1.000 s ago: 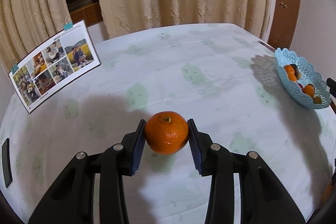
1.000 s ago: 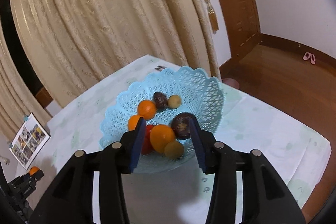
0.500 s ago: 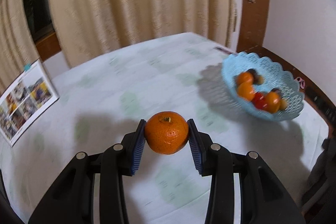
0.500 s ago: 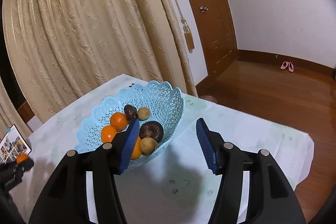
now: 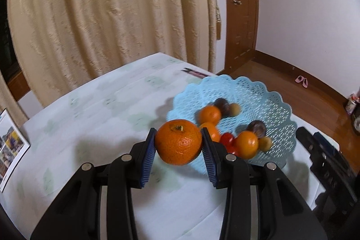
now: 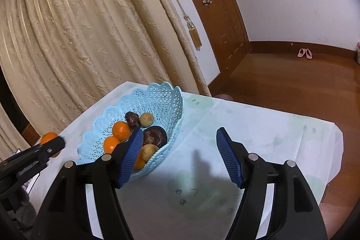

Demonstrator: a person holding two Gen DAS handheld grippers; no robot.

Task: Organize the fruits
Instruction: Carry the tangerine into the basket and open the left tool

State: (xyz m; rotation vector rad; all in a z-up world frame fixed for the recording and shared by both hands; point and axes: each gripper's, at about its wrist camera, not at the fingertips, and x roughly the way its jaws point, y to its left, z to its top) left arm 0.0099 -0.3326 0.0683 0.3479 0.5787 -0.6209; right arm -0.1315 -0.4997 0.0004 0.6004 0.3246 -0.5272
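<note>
Left gripper is clamped on a mandarin orange, blue pads pressing both its sides, stem end up, fruit held above the table, centre of the left wrist frame. Just right of it and behind: light-blue lattice fruit basket on the pale green-patterned tablecloth. In the basket: three more oranges, a red fruit, two dark brown fruits, two small tan ones. The held orange overlaps the basket's near-left rim in the picture; whether it is over the rim, can't tell.

Right gripper has its jaws opening, nothing between them, only bare tablecloth and shadow there. Its left pad sits in front of the basket's near wall in the right wrist frame; contact unclear. Basket is left of centre in that frame, tilted view.

Right wrist view also catches the left gripper with its orange at the far left edge, beside the basket. Left wrist view shows the right gripper body at the right edge.

Background: beige curtain, wooden door, photo sheet at the left edge of the table, pink slippers on the wood floor.
</note>
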